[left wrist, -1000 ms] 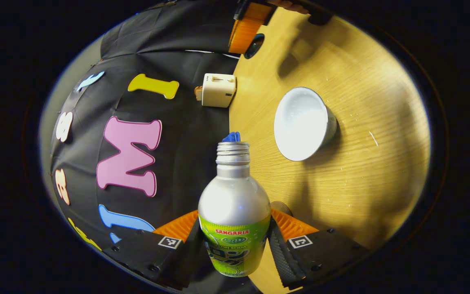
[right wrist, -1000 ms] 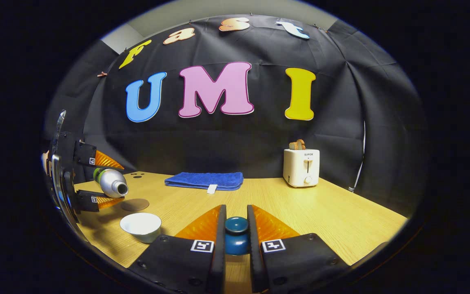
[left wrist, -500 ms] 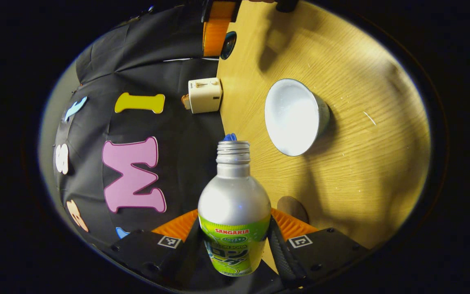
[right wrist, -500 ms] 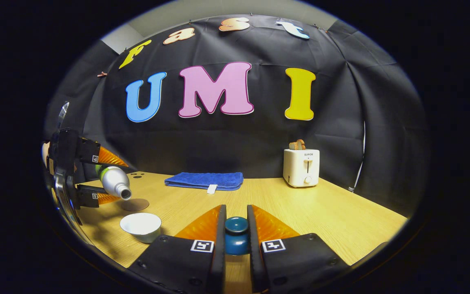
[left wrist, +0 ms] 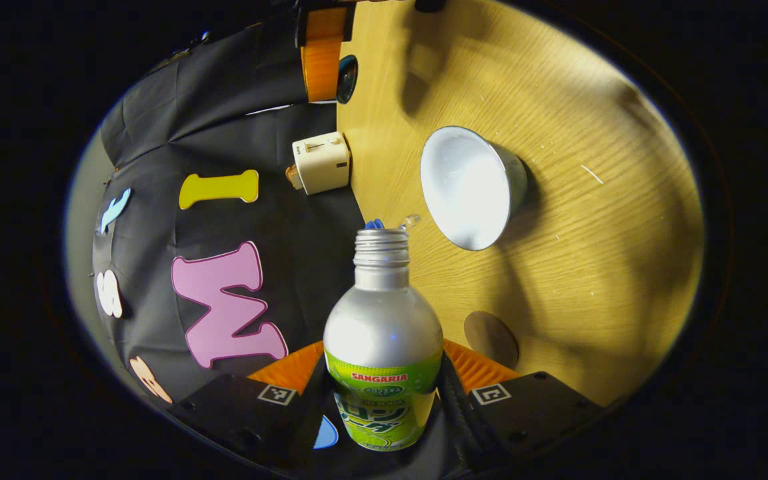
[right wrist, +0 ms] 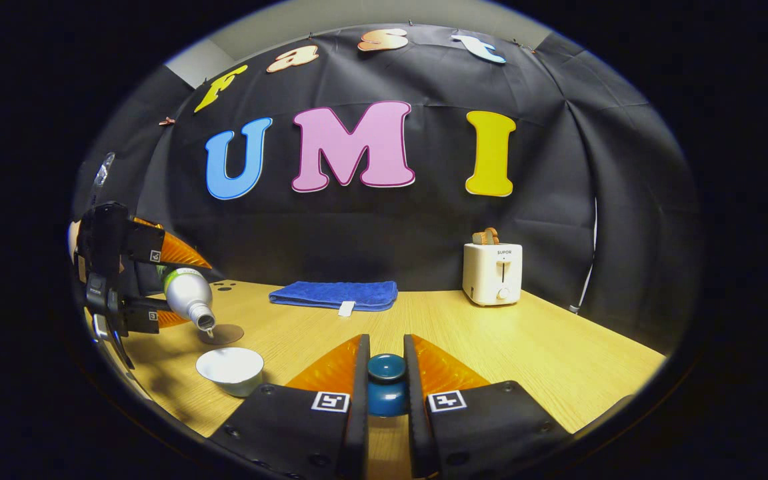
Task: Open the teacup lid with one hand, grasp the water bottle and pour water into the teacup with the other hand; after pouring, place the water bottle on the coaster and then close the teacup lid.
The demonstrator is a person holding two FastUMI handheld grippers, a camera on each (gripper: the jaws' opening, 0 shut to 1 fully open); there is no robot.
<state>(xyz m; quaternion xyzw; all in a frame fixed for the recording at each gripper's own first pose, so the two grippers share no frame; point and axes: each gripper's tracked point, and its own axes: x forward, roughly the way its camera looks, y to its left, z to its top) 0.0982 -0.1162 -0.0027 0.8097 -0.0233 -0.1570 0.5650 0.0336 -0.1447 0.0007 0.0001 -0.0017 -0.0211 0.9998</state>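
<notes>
In the left gripper view, my left claw point(left wrist: 384, 393) is clenched on the water bottle point(left wrist: 383, 333), both fingers pressing its labelled body, with the open neck pointing straight away from me along the fingers. The whole scene lies rolled on its side here, which tells me the bottle is tipped well over. The teacup point(left wrist: 471, 187) stands uncovered on the table point(left wrist: 591, 267), ahead of the bottle mouth and off to its right in this view, and a small clear bead shows at the lip, on the side facing the cup. I judge that pouring is just starting. The coaster point(left wrist: 491, 339) lies nearer my fingers, just right of the bottle body, well apart from the cup. In the right gripper view, my right claw point(right wrist: 385, 380) is gripping the teacup lid point(right wrist: 386, 387) by its round knob, held clear above the table. Far to the left I see the left claw point(right wrist: 157, 287) holding the bottle point(right wrist: 187, 297) with its long axis slanting down to the right, mouth lowest. The mouth hangs above the coaster point(right wrist: 221, 334) and the cup point(right wrist: 231, 370), seemingly a little short of the cup's rim, so the pour turns on that mouth lying over the bowl. A towel point(right wrist: 334, 295) and toaster point(right wrist: 493, 273) stand at the back.
</notes>
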